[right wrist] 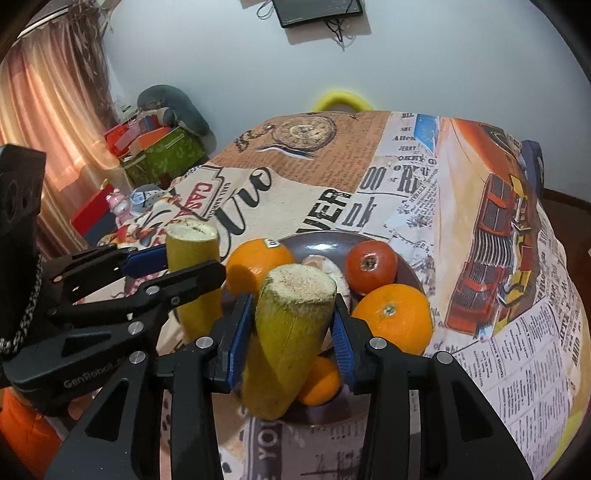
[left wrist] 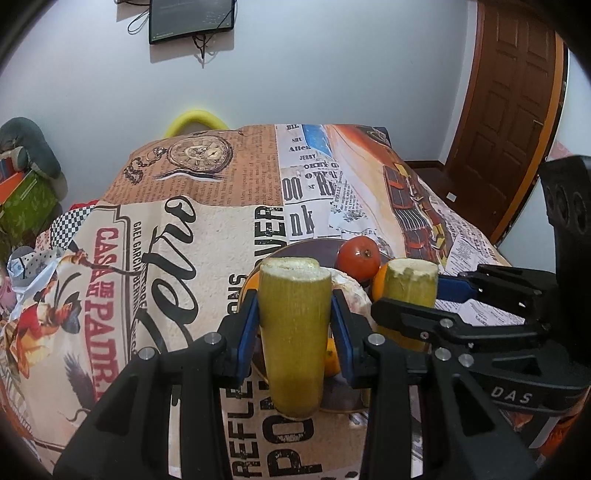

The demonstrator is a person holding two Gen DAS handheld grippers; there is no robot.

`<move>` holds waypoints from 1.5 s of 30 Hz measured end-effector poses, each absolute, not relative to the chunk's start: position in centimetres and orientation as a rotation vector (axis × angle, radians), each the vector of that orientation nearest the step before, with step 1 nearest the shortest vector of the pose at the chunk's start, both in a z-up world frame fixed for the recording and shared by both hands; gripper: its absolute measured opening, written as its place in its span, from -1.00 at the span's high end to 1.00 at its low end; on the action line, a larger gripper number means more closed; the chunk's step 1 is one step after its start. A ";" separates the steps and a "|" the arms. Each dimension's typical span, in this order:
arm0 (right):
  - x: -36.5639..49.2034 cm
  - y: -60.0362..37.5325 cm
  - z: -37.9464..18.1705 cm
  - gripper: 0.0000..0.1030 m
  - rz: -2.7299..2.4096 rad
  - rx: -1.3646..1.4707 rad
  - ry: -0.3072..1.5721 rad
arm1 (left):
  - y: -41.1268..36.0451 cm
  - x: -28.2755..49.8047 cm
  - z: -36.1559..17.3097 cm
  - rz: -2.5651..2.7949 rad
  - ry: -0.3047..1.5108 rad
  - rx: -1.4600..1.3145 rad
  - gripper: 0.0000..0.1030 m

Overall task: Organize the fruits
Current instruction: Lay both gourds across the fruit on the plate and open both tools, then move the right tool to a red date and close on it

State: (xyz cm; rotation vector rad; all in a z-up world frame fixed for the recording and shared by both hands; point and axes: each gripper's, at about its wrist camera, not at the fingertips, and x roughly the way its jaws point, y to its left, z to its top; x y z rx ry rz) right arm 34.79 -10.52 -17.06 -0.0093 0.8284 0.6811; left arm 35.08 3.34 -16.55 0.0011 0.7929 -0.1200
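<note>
Printed cloth (right wrist: 480, 258) is covering the table, and a dark plate (right wrist: 325, 240) is sitting near its front edge, holding two oranges (right wrist: 395, 317), a red fruit (right wrist: 371, 266) and a pale fruit (left wrist: 351, 291). Left gripper (left wrist: 295, 317) is clamping one yellow-green cane piece (left wrist: 295, 339) upright. Right gripper (right wrist: 291, 325) is clamping a second cane piece (right wrist: 288, 332), tilted, over the plate's near side.

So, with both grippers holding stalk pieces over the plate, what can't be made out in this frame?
- Pale round item on the plate: mostly hidden behind the right gripper's stalk piece; kind unclear.
- Small orange, left wrist view: mostly covered by the left gripper.
- Wall screen: text too small, top cut off.
</note>
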 end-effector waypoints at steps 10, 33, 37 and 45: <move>35.4 -11.8 -17.0 0.12 0.608 -0.043 0.812 | 2.9 35.7 -16.9 -0.143 0.810 -0.013 0.25; 27.0 -14.9 -12.0 0.11 0.553 -0.118 0.699 | 2.8 27.1 -12.0 -0.118 0.743 -0.006 0.25; 24.4 -15.5 -11.6 0.11 0.533 -0.140 0.685 | 2.8 24.4 -11.2 -0.113 0.731 -0.010 0.11; 20.1 -16.6 -11.7 -0.08 0.508 -0.142 0.685 | 2.2 19.3 -10.0 -0.101 0.695 -0.021 -0.19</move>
